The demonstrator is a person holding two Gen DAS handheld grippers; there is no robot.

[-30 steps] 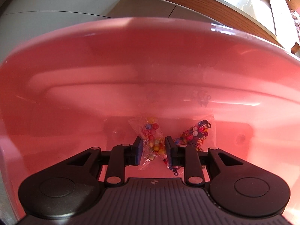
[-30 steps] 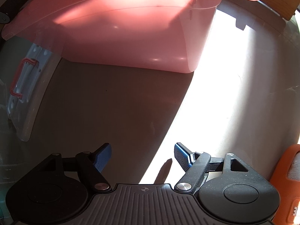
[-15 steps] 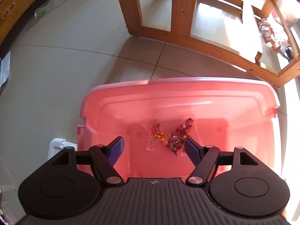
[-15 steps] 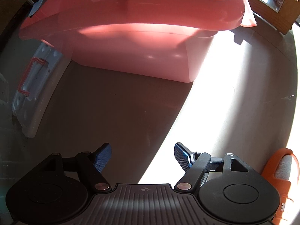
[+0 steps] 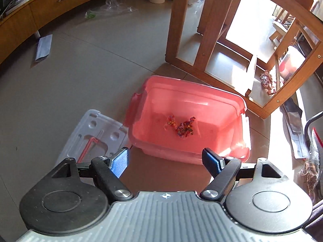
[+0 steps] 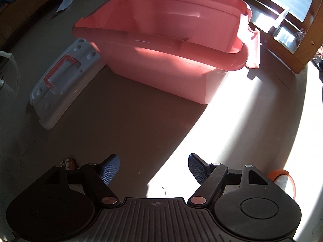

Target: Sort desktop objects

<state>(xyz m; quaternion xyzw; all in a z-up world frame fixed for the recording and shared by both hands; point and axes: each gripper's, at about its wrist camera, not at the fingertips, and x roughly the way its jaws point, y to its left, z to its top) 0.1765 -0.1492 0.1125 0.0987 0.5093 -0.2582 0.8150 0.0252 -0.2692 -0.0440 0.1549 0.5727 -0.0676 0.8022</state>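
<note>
A pink plastic bin [image 5: 238, 111] stands on the floor; it also shows in the right wrist view [image 6: 171, 68]. Two small clear bags of coloured beads [image 5: 181, 126] lie on its bottom. My left gripper [image 5: 166, 161] is open and empty, high above the bin's near side. My right gripper [image 6: 154, 166] is open and empty, low over the floor in front of the bin. The bin's clear lid [image 5: 92, 137] with a red handle lies flat to the left of the bin, also in the right wrist view [image 6: 60, 78].
A wooden table frame [image 5: 218, 46] stands behind the bin. An orange item [image 6: 284, 178] lies at the right by my right gripper. Plastic bags and papers [image 5: 308, 155] lie at the far right. A wooden cabinet [image 5: 40, 10] runs along the back left.
My left gripper let go of a bead bag inside the bin, opened, and rose far up and back out of it. My right gripper drew back a little and stayed open.
</note>
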